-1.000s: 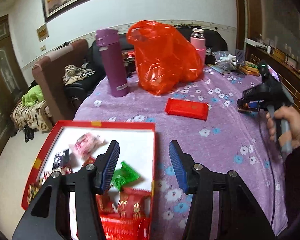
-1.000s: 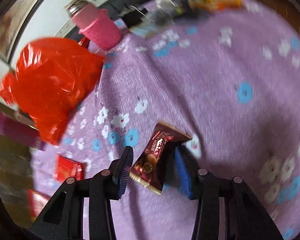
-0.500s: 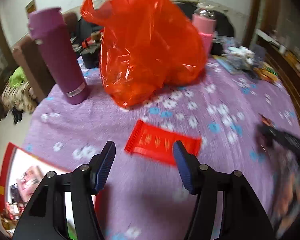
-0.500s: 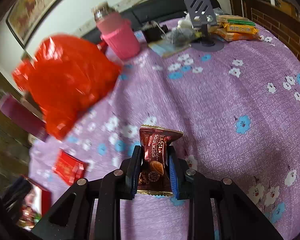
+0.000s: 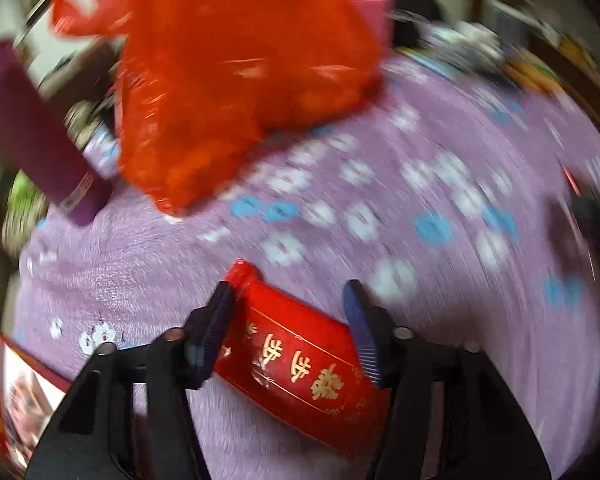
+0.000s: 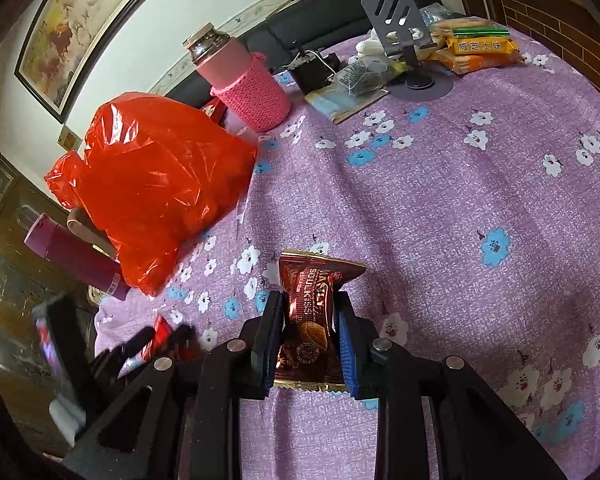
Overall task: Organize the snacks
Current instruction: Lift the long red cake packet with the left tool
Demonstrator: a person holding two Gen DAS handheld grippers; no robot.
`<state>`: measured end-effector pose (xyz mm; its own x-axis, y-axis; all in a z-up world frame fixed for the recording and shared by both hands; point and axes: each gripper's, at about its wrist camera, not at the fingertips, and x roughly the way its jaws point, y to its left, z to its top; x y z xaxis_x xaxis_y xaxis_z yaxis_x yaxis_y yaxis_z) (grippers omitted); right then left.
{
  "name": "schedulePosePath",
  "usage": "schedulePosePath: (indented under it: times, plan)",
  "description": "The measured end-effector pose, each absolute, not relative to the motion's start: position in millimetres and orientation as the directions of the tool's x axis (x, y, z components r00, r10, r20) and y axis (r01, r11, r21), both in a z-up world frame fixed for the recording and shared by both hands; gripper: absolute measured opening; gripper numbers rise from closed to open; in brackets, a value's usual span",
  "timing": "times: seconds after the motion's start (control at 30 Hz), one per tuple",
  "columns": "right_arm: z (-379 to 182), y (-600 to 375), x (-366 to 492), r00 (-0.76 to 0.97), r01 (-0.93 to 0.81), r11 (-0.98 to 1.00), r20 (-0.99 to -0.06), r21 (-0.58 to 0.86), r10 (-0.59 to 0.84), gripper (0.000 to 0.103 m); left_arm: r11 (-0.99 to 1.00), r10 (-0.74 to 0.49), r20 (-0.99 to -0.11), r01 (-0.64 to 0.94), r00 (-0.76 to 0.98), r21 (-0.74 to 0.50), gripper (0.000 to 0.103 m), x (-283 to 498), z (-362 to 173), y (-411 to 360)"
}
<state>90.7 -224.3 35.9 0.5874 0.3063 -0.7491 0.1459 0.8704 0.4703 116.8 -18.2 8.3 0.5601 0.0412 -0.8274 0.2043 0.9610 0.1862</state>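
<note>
My left gripper (image 5: 290, 300) is open, its fingers on either side of a flat red packet with gold characters (image 5: 300, 356) that lies on the purple flowered tablecloth (image 5: 420, 208). My right gripper (image 6: 309, 312) is shut on a brown foil snack packet (image 6: 308, 320) and holds it above the cloth. The red snack box (image 5: 4, 384) with a white inside shows at the lower left of the left wrist view. In the right wrist view the left gripper (image 6: 156, 340) and the red packet (image 6: 160, 332) appear blurred at the lower left.
A red plastic bag (image 6: 152, 184) and a purple flask (image 6: 72, 256) stand at the back left. A pink-sleeved bottle (image 6: 244, 84), a grey phone stand (image 6: 404, 40) and orange biscuit packs (image 6: 476, 48) sit at the far side.
My left gripper has moved from over the snack box forward to the red packet, which now lies between its fingers. My right gripper has shut on the brown packet and lifted it.
</note>
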Motion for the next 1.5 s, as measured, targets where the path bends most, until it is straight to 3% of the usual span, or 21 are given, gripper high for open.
schedulePosePath:
  times: [0.07,0.17,0.23,0.3,0.43,0.47,0.6,0.77,1.0,1.3,1.5]
  plan:
    - [35,-225,90,0.586,0.148,0.866,-0.748,0.477,0.312,0.026,0.934,-0.018,-0.83,0.306,0.558,0.185,0.042,92,11,-23]
    - [34,-224,89,0.587,0.139,0.866,-0.745,0.48,0.318,0.026,0.878,-0.113,-0.837,0.448,0.535,0.167,0.042,43,16,-25]
    - [35,-222,89,0.583,0.129,0.864,-0.741,0.488,0.332,0.026,0.882,-0.128,-0.81,0.439,0.572,0.171,0.043,23,27,-18]
    - [36,-220,89,0.583,0.118,0.863,-0.738,0.491,0.34,0.026,0.916,-0.099,-0.785,0.364,0.611,0.167,0.048,7,39,-7]
    - [37,-217,88,0.585,0.108,0.864,-0.734,0.491,0.344,0.026,0.974,-0.077,-0.78,0.216,0.621,0.076,0.078,-8,57,5]
    - [36,-217,87,0.585,0.11,0.861,-0.733,0.496,0.348,0.026,0.982,-0.039,-0.781,0.167,0.623,0.084,0.08,-9,57,4]
    - [35,-213,84,0.595,0.109,0.868,-0.731,0.485,0.334,0.026,0.983,0.175,-0.804,-0.053,0.568,0.176,0.08,-1,40,0]
    - [28,-208,84,0.578,0.097,0.86,-0.732,0.5,0.36,0.026,0.971,0.232,-0.808,-0.088,0.541,0.22,0.085,-1,30,-10]
    - [31,-213,83,0.589,0.104,0.854,-0.723,0.51,0.36,0.026,0.968,0.252,-0.811,-0.146,0.528,0.206,0.085,-10,31,-8]
    - [32,-226,83,0.601,0.135,0.836,-0.715,0.532,0.358,0.026,0.991,0.13,-0.804,-0.1,0.58,0.089,0.085,-34,39,-4]
    - [32,-226,84,0.602,0.132,0.834,-0.712,0.535,0.362,0.026,0.983,0.172,-0.823,-0.15,0.541,0.107,0.085,-12,31,-8]
